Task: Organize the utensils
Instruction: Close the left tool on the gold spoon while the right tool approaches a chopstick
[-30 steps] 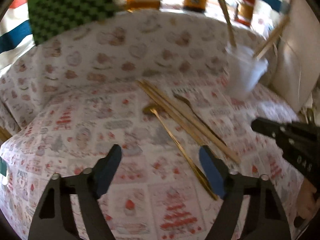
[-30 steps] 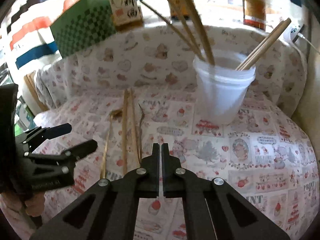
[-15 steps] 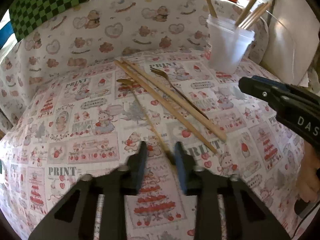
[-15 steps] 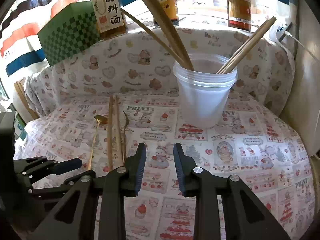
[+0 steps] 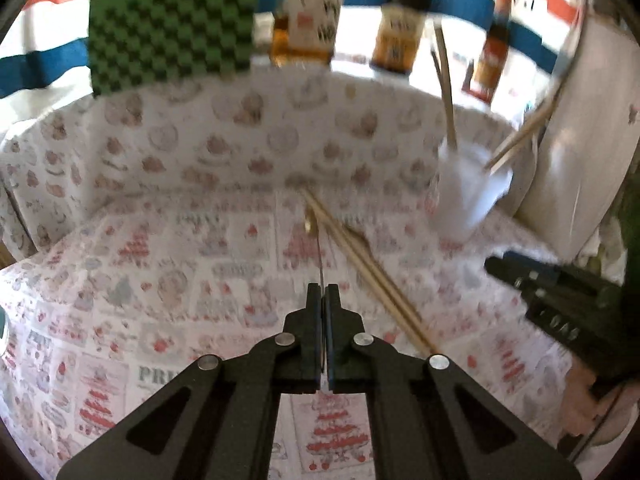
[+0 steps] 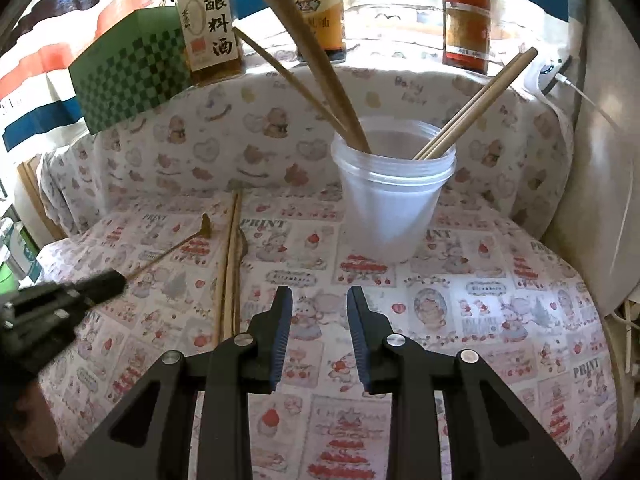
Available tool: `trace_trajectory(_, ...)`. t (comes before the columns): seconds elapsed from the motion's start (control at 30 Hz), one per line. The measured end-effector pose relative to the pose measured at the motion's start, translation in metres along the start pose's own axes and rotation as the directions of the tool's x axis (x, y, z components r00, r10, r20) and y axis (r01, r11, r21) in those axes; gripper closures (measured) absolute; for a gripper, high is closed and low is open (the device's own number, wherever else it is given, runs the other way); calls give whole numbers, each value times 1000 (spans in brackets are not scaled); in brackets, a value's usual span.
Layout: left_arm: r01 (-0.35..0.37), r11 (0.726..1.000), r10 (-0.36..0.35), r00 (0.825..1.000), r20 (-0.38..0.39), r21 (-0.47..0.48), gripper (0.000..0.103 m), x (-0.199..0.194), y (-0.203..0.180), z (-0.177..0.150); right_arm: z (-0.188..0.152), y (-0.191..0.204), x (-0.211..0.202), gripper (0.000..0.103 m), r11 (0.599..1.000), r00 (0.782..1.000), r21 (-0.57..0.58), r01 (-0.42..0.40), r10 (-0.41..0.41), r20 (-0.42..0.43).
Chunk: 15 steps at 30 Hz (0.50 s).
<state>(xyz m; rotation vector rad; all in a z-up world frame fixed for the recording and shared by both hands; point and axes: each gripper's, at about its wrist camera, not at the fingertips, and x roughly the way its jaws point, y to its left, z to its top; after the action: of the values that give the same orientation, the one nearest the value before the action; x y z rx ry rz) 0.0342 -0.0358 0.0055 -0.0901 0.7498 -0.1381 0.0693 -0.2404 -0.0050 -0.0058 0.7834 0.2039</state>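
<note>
My left gripper [image 5: 322,290] is shut on the thin handle of a golden spoon [image 5: 308,221]. In the right wrist view the spoon [image 6: 188,236] slants up from those jaws, its bowl off the cloth. A pair of wooden chopsticks [image 6: 230,272] and a small fork [image 6: 241,240] lie on the patterned cloth beside it. A translucent plastic cup [image 6: 390,208] stands at the back right with several wooden utensils leaning in it. My right gripper [image 6: 318,308] hovers in front of the cup, open, with nothing between its fingers.
A green checkered box [image 6: 128,72] and several bottles [image 6: 208,20] stand behind the raised cloth edge. A white board [image 6: 600,200] closes the right side, with a charger cable above it. A hand shows under the right gripper [image 5: 524,280] in the left wrist view.
My left gripper dropped to the spoon handle, shut on it and lifted it. My right gripper went from shut to open and drew a little closer to the cup.
</note>
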Motion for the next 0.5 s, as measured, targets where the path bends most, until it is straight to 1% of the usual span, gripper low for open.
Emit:
trace_trajectory(0.07,-30,1000,30,997,69,3,102,-12,2,4,0,-2,-1,73,1000,1000,13,3,-3,5)
trace_trajectory(0.13,-55,998,53,988,142,10,102,-25,0,9,0,-2,-1,73,1000,1000,22,-4,4,5)
trace_trajectory(0.17,-54,998,51,983,177,14,102,-32,1,10,-1,-2,-2,73,1000,1000,21,-6,6,6)
trace_trajectory(0.23,-19,999,11,975,224,35,102,-40,3,15,-2,0,-2,73,1000,1000,12,-11,11,6)
trace_trajectory(0.27,-5,999,-5,971,239,41,102,-45,4,17,-2,2,-2,73,1000,1000,3,-17,17,5)
trace_trajectory(0.3,-4,999,-4,968,252,34,102,-50,6,20,-3,5,-3,73,1000,1000,-13,-27,27,3)
trace_trajectory(0.33,-12,1000,5,965,262,23,102,-49,10,21,-4,9,-2,73,998,999,-36,-42,42,-8)
trace_trajectory(0.4,-50,999,46,958,284,7,102,-53,15,24,-6,14,3,73,994,995,-65,-85,82,-49)
trace_trajectory(0.47,-59,998,56,954,295,0,102,-58,19,26,-9,17,9,73,988,984,-47,-148,142,-104)
trace_trajectory(0.5,-55,998,54,954,296,-5,102,-59,20,26,-11,18,13,73,982,974,-34,-188,181,-138)
